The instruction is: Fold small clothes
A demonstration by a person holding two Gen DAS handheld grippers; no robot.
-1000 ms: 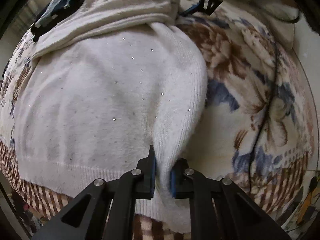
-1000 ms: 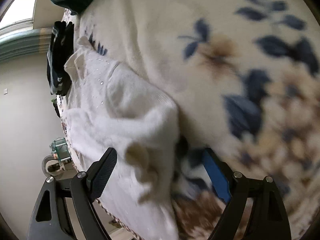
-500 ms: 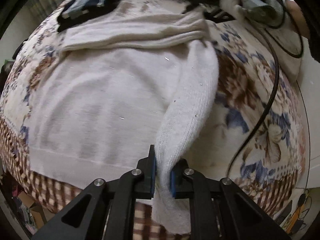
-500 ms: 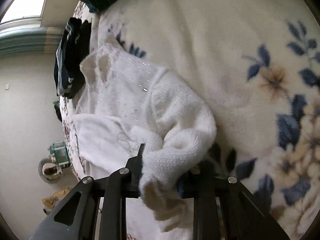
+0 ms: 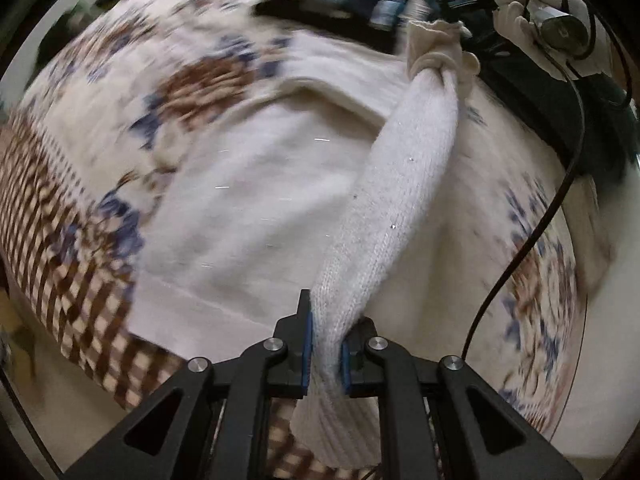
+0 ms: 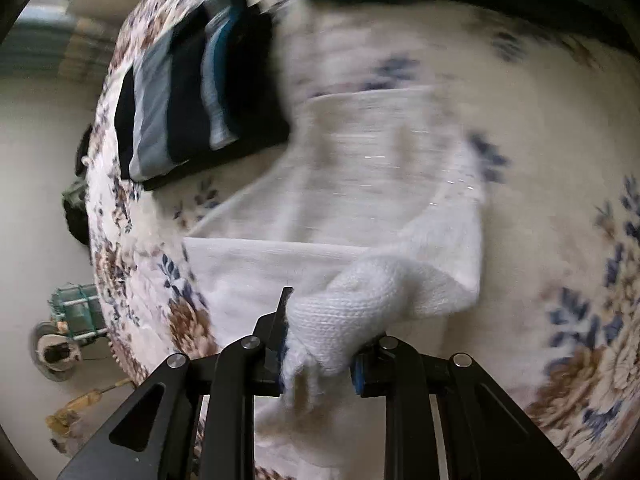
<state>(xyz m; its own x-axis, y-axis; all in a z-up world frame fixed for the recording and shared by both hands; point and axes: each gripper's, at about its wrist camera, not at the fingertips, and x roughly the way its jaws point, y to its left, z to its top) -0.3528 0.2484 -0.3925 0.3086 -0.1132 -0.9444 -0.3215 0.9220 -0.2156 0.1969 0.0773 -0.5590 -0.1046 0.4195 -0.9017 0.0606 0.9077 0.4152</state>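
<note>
White knit sweater (image 5: 256,200) — body spread flat on the floral blanket, tiny sparkles across the front; one edge (image 5: 400,184) lifted clear and stretched taut, bunched at both ends — hem ribbed.

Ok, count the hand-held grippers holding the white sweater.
2. The left hand-held gripper pinches the white sweater near its hem edge; the right hand-held gripper grips a bunched knit fold at the other end.

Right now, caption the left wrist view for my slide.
Left gripper clamps white sweater edge, stretched toward the right gripper.
</note>
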